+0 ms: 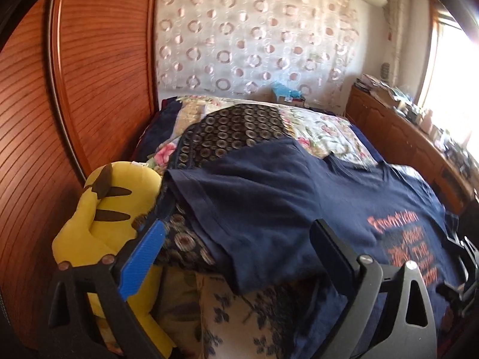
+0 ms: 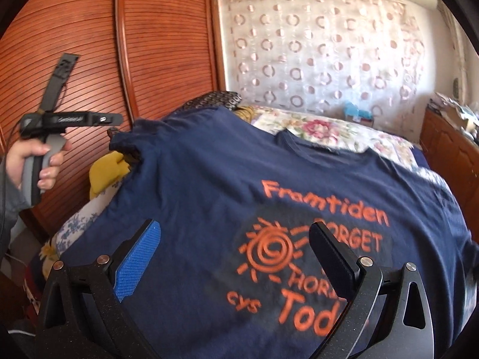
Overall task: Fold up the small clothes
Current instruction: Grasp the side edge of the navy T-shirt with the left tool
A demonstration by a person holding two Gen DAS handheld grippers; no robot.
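A navy blue T-shirt [image 2: 227, 173] with orange print lies spread face up on the bed, collar toward the far wall. It also shows in the left wrist view [image 1: 269, 188], its left sleeve draped over the bed's left edge. My left gripper [image 1: 239, 233] is open and empty, held above that sleeve. My right gripper [image 2: 236, 239] is open and empty, above the shirt's printed chest. The left gripper's body and the hand holding it [image 2: 45, 137] show at the left of the right wrist view.
A yellow plush toy [image 1: 110, 203] sits at the bed's left edge by the wooden wardrobe [image 1: 98, 68]. Floral bedding [image 1: 326, 131] and a dark patterned cloth [image 1: 239, 125] lie beyond the shirt. A cluttered wooden dresser [image 1: 404, 125] runs along the right.
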